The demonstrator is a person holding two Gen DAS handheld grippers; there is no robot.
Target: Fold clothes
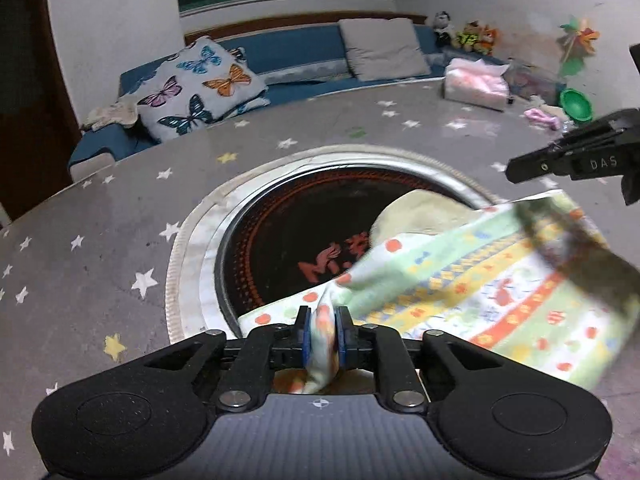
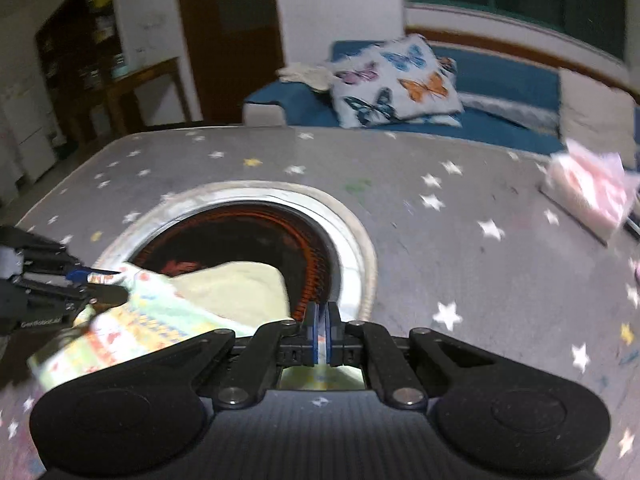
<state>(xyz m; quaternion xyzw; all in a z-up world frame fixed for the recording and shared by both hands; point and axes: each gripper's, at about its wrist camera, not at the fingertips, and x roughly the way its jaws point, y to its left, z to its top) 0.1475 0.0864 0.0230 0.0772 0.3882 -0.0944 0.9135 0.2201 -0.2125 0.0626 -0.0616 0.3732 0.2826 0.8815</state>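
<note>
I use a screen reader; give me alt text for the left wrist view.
The left gripper pinches a corner of a colourful patterned cloth that spreads right over a grey star-printed table. The table has a dark round inset; the right gripper is at the far right.

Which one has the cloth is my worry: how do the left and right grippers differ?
The left gripper is shut on a bunched corner of the patterned cloth, which keeps its blue pads apart; the right gripper's pads sit nearly together with no bunch between. In the left wrist view the left gripper is at the cloth's edge, while the right gripper hangs above its opposite corner. Both are black with blue pads.
</note>
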